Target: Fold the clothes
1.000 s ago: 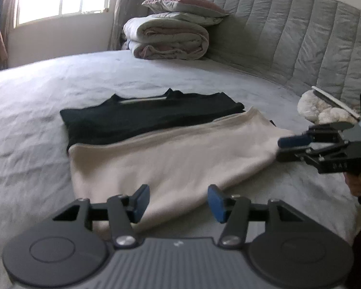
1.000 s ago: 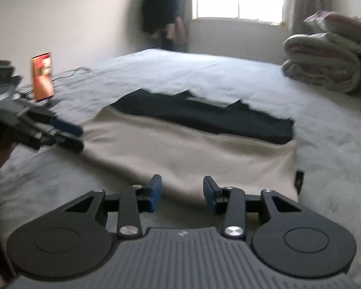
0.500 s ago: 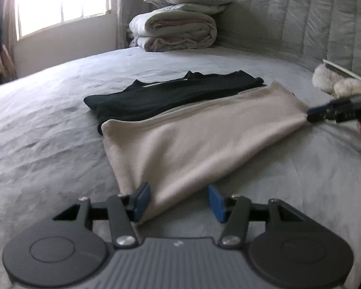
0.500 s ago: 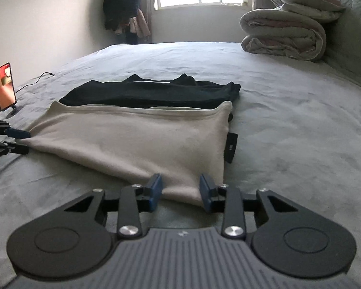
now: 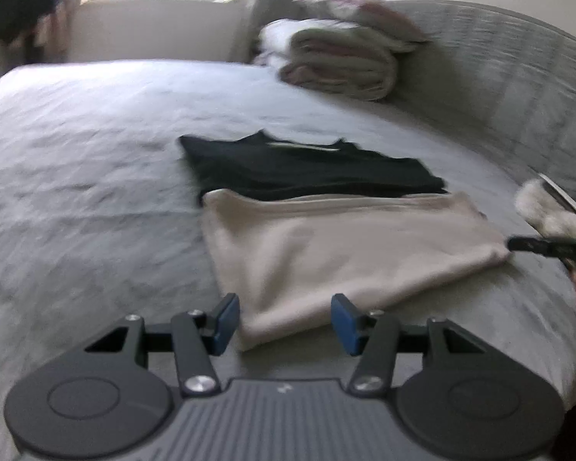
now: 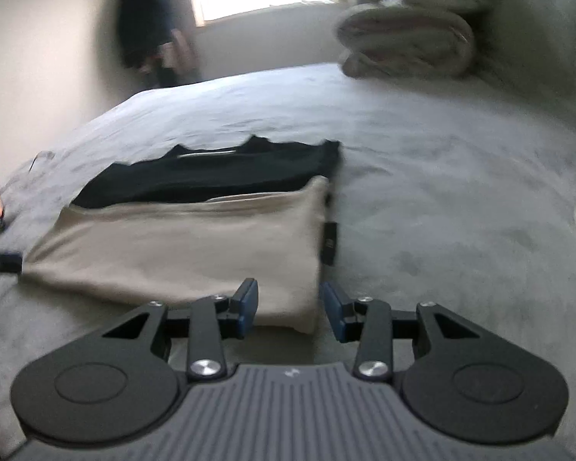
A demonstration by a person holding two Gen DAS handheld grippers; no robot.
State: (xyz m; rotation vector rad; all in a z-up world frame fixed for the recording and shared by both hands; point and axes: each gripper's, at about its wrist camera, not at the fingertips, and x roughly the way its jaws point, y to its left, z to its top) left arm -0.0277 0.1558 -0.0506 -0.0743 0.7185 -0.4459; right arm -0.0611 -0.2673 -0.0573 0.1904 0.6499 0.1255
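- a beige garment lies flat on a grey bed, its long axis running side to side between the two grippers; its far long edge overlaps a folded black garment behind it.
- left gripper: its blue pads straddle the near left corner of the beige cloth, standing about half open with the pads clear of the fabric; nothing is pinched.
- right gripper: it straddles the near right corner in the same way; its jaws are opening, the cloth corner lies between them, and neither pad seems to press on it.
- each gripper is nearest its own corner, so a fold away toward the black garment looks like the likely move once both close.
- compared with a second ago, both grippers have shifted outward to the corners from nearer the middle of the near edge, and both views have rolled; the garments seem not to have moved.
- both views are blurred.
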